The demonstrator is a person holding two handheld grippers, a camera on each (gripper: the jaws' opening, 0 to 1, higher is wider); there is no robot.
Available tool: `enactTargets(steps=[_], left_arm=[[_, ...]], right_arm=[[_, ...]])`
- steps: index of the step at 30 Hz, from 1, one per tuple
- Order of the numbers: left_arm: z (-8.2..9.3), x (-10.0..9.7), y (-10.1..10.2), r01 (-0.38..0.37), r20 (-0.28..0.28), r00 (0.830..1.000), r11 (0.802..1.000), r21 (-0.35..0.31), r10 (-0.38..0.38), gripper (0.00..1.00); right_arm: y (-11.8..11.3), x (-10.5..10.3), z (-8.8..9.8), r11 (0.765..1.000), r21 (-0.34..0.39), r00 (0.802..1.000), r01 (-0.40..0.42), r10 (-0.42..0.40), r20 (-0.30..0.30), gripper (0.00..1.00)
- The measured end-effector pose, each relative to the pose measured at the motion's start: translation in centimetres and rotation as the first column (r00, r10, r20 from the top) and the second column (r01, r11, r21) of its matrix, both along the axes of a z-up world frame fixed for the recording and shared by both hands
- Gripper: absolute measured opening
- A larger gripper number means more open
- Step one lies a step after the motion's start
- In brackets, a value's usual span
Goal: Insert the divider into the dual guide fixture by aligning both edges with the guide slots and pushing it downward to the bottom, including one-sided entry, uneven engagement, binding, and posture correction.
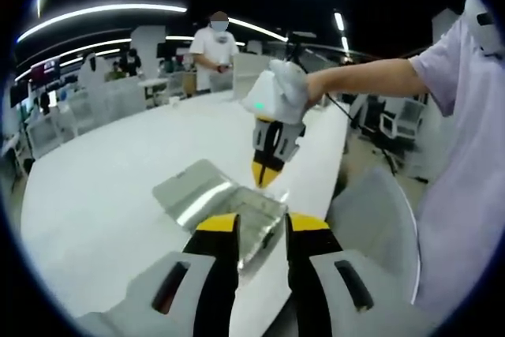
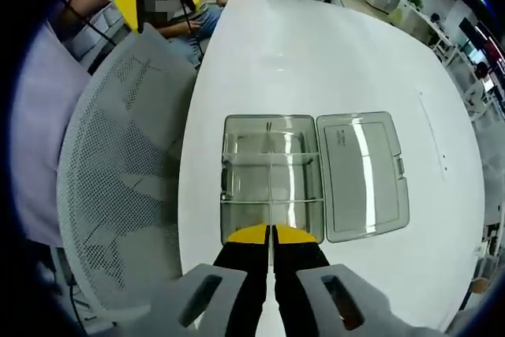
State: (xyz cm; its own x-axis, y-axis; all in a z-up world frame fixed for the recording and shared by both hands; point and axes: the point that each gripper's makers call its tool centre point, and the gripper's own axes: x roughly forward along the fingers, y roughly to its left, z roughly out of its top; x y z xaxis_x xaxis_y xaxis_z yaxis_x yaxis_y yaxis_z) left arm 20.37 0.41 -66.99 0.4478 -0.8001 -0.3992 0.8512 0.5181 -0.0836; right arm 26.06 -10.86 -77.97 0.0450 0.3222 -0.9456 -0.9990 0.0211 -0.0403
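Right gripper, jaws pressed together on the thin clear divider, stands at 6 o'clock over the open clear box. Divider runs toward 12 o'clock along the box's middle. Hinged lid lies flat at 3 o'clock on the white table. Left gripper, jaws spread, hovers beside the box; right gripper descends from 12 o'clock. Mesh chair sits at 9 o'clock.
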Motion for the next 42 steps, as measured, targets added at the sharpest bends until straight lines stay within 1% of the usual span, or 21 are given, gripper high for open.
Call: enactTargets(steps=[9, 15, 25, 28, 31, 33, 35, 37, 40, 42], left_arm=[[-0.1, 0.2, 0.0, -0.004, -0.003, 1.000, 1.000, -0.002, 0.004, 0.21], [-0.1, 0.4, 0.1, -0.009, -0.004, 1.000, 1.000, -0.004, 0.009, 0.20], [-0.3, 0.5, -0.4, -0.003, -0.006, 1.000, 1.000, -0.019, 0.003, 0.20], [-0.6, 0.5, -1.0, 0.012, -0.007, 1.000, 1.000, -0.019, -0.012, 0.20], [-0.8, 0.5, -1.5, 0.028, 0.000, 1.000, 1.000, -0.013, -0.028, 0.20], [-0.5, 0.5, -1.6, 0.035, 0.002, 0.999, 0.999, -0.027, -0.035, 0.20], [-0.4, 0.5, -1.7, 0.038, 0.006, 0.999, 0.999, -0.032, -0.038, 0.20], [-0.4, 0.5, -1.7, 0.041, 0.007, 0.999, 0.999, -0.031, -0.041, 0.20], [-0.4, 0.3, -1.7, 0.042, 0.009, 0.999, 0.999, -0.034, -0.042, 0.20], [-0.4, 0.3, -1.5, 0.040, 0.009, 0.999, 0.999, -0.033, -0.040, 0.20]], right_arm=[[0.2, 0.0, -0.5, 1.000, -0.007, 1.000, -0.008, 0.008, -0.012, 0.00], [-0.4, 0.0, -0.7, 1.000, -0.023, 1.000, -0.013, 0.012, -0.020, 0.00], [-1.0, -0.3, 0.3, 0.999, -0.035, 1.000, -0.010, 0.010, -0.004, 0.00], [-1.0, -0.5, 1.0, 1.000, -0.026, 1.000, -0.007, 0.007, 0.001, 0.00], [-1.3, -0.4, 1.3, 0.999, -0.033, 1.000, 0.000, 0.000, 0.010, 0.00], [-1.6, -0.3, 1.1, 0.999, -0.047, 1.000, 0.010, -0.009, 0.009, 0.00], [-2.1, -0.4, 0.5, 0.996, -0.090, 1.000, 0.018, -0.018, 0.006, 0.00], [-2.4, -0.5, -0.1, 0.991, -0.137, 1.000, 0.007, -0.006, 0.007, 0.00], [-2.1, -0.7, -0.6, 0.987, -0.160, 1.000, -0.001, 0.002, 0.005, 0.00], [-1.9, -0.5, -0.7, 0.984, -0.177, 1.000, 0.001, 0.001, 0.008, 0.00]])
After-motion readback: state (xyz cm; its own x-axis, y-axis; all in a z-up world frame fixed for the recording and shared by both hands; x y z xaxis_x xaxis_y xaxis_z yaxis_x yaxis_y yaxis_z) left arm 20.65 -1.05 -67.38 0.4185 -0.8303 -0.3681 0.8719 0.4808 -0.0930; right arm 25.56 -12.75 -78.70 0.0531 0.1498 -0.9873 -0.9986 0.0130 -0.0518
